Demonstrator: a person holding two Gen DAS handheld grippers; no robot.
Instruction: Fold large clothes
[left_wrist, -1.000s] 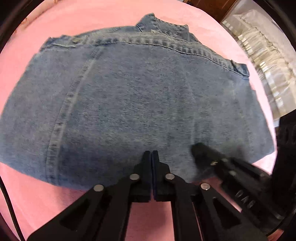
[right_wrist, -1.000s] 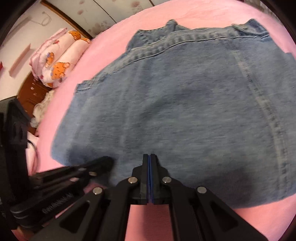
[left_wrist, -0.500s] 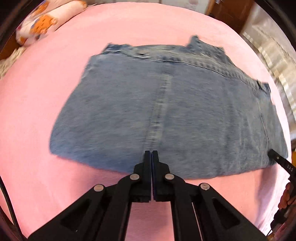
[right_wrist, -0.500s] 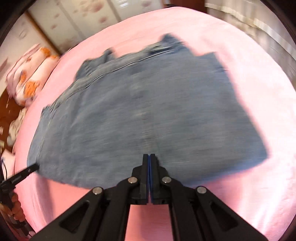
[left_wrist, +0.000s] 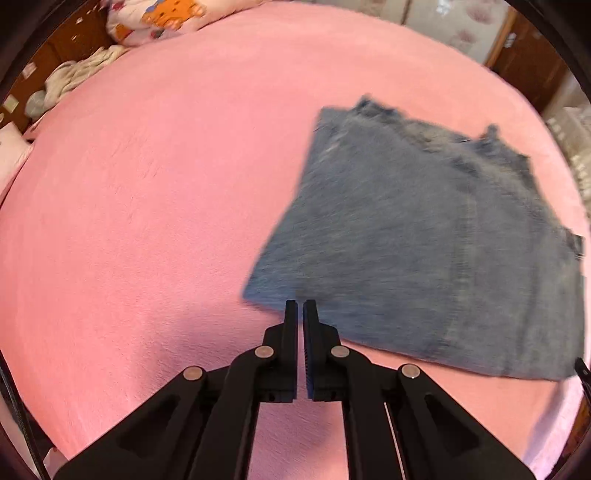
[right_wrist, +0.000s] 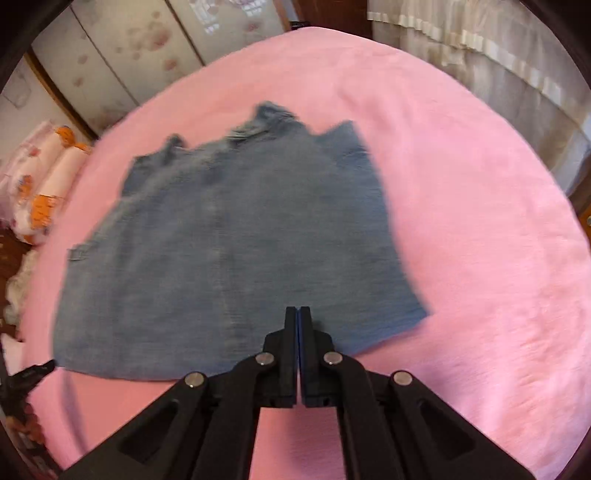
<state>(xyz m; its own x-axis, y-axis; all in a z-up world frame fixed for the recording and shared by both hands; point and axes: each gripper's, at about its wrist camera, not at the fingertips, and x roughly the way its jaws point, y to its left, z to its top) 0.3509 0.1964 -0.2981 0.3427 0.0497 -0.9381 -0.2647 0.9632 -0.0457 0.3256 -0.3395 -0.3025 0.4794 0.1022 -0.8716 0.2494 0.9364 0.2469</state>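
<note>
A folded blue denim garment (left_wrist: 424, 236) lies flat on the pink bed, blurred by motion; it also shows in the right wrist view (right_wrist: 236, 243). My left gripper (left_wrist: 300, 306) is shut and empty, raised above the garment's near left corner. My right gripper (right_wrist: 297, 312) is shut and empty, raised above the garment's near edge. The tip of the left gripper (right_wrist: 29, 373) shows at the left edge of the right wrist view.
The pink bedspread (left_wrist: 140, 206) spreads wide to the left of the garment. Cartoon-print pillows (right_wrist: 40, 184) and crumpled white cloth (left_wrist: 74, 77) lie at the bed's far side. Wardrobe doors (right_wrist: 147, 48) and a curtain (right_wrist: 498, 62) stand beyond the bed.
Both grippers have risen and drawn back from the denim garment. The left view has swung left, so the garment now sits to its right. The grippers have moved apart.
</note>
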